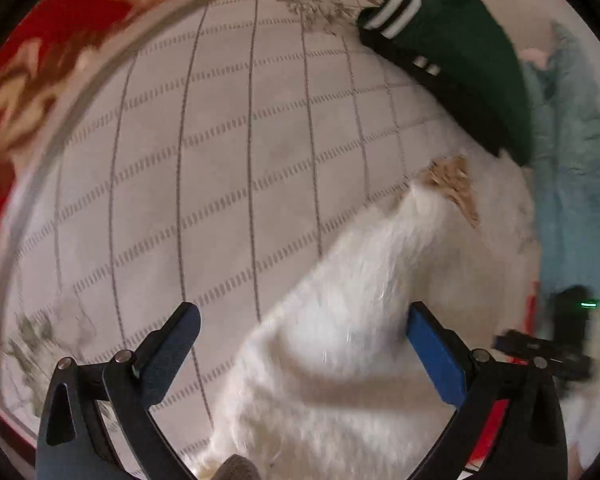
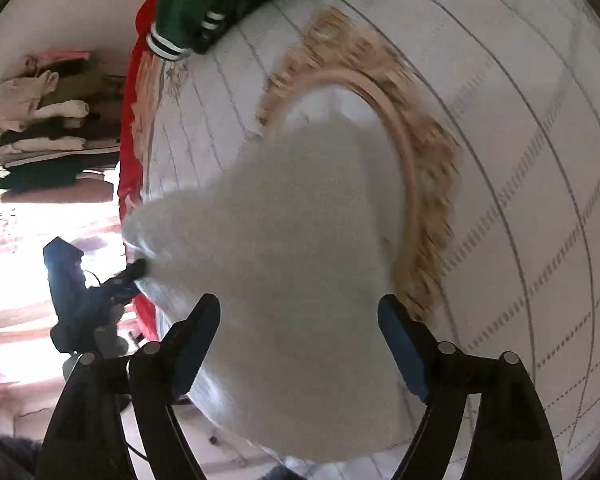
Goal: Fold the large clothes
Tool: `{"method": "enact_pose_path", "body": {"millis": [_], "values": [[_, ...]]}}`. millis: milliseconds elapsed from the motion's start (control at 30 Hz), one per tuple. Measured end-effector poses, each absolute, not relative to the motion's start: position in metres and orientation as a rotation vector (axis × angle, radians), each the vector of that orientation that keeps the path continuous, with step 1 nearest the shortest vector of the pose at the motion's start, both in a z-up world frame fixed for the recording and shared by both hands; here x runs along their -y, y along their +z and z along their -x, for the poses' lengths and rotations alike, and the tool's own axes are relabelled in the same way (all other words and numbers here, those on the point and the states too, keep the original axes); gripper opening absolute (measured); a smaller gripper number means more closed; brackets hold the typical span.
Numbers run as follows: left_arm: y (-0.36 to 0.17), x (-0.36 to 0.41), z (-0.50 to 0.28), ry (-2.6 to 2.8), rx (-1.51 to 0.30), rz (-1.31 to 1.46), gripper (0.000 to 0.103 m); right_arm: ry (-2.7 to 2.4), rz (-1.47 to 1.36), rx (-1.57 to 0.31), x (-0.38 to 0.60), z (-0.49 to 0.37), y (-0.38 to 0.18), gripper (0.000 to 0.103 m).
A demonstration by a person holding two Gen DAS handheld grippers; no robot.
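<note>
Fleece: fluffy white garment with tan fur-trimmed hood (image 2: 292, 216) spread on the grey-lined pale bedsheet (image 1: 204, 168). Left gripper (image 1: 304, 344) and right gripper (image 2: 300, 336) both stand with jaws apart over the fleece, clamping nothing. Dark green jacket with striped cuffs (image 1: 460, 60) lies beyond.

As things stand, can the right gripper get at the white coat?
Probably yes. The right gripper is open with the white coat lying directly ahead between its fingers, nothing in between. Blur hides whether the pads touch it.
</note>
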State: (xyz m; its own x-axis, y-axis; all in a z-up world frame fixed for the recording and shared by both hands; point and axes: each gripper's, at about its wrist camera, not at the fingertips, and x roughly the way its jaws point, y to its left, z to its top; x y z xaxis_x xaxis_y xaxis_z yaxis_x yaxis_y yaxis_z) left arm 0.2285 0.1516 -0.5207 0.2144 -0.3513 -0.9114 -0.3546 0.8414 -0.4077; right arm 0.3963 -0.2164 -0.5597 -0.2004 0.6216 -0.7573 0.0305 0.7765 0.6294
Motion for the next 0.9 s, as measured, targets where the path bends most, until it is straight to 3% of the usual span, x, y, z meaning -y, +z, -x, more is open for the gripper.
{"method": "enact_pose_path", "body": {"millis": [167, 333, 367, 433, 467, 533, 567, 900], "values": [[-0.537, -0.147, -0.205, -0.061, -1.418, 0.603, 0.103, 0.729, -0.799, -1.778, 0.230, -0.361, -0.632, 0.093], [-0.560, -0.134, -0.206, -0.131, -1.429, 0.624, 0.101, 0.938, -0.849, -1.758, 0.195, -0.363, -0.647, 0.096], [-0.558, -0.131, -0.209, -0.148, -1.415, 0.618, 0.097, 0.959, -0.820, -1.761, 0.188, -0.363, -0.644, 0.096], [-0.551, -0.125, -0.215, -0.141, -1.394, 0.571, 0.071, 1.000, -0.787, -1.739, 0.174, -0.362, -0.642, 0.095], [-0.545, -0.124, -0.216, -0.131, -1.372, 0.536, 0.060, 1.003, -0.775, -1.721, 0.169, -0.361, -0.640, 0.086], [-0.536, -0.128, -0.218, -0.114, -1.348, 0.511, 0.024, 0.971, -0.793, -1.676, 0.165, -0.360, -0.635, 0.065], [-0.530, -0.132, -0.219, -0.108, -1.332, 0.508, 0.019, 0.961, -0.818, -1.657, 0.165, -0.359, -0.633, 0.060], [-0.474, -0.159, -0.231, -0.088, -1.235, 0.480, 0.014, 0.882, -0.879, -1.569, 0.128, -0.360, -0.581, 0.053]]}}
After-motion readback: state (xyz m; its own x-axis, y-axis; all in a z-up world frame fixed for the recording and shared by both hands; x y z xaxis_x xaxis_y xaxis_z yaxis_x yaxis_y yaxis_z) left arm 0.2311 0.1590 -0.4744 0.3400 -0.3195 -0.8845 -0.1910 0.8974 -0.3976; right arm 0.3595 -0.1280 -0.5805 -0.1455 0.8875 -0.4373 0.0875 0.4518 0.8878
